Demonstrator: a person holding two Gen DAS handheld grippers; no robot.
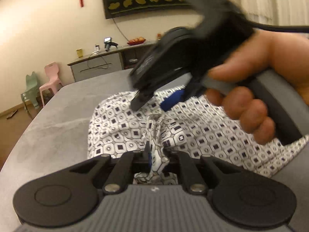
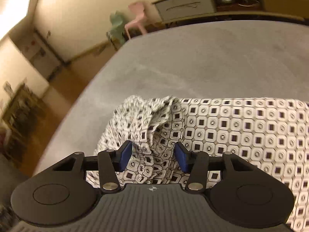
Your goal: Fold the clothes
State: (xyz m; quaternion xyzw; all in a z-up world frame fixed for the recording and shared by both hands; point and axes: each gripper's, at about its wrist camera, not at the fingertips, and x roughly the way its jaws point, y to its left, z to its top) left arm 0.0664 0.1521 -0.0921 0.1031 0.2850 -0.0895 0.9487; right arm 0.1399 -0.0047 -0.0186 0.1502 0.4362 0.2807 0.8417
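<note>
Two grippers work over one patterned garment [image 2: 241,127], a white cloth printed with dark squares and small rings, which lies spread on a grey padded surface [image 2: 193,58].

From the left wrist camera, the left gripper [image 1: 154,158] sits at six o'clock with its jaws clenched on a bunched ridge of the garment [image 1: 123,135]; the fabric rises in a narrow pleat between the fingers and runs away toward twelve o'clock. Toward two o'clock a bare hand [image 1: 256,89] grips the handle of the right gripper [image 1: 152,102], which is blurred and points down at the cloth, one blue pad and one dark fingertip standing apart just above the fabric.

From the right wrist camera, the right gripper [image 2: 153,156] has its jaws released: the blue pads [image 2: 124,157] stand apart with a crumpled fold of the garment between them, and they do not press on it. That fold climbs toward twelve o'clock, while the flat part of the cloth stretches out to three o'clock.

Beyond the surface, at eleven o'clock, stand a pink chair [image 2: 136,16] and a green chair [image 2: 116,28], with a low grey cabinet [image 2: 185,4] at one o'clock.
</note>
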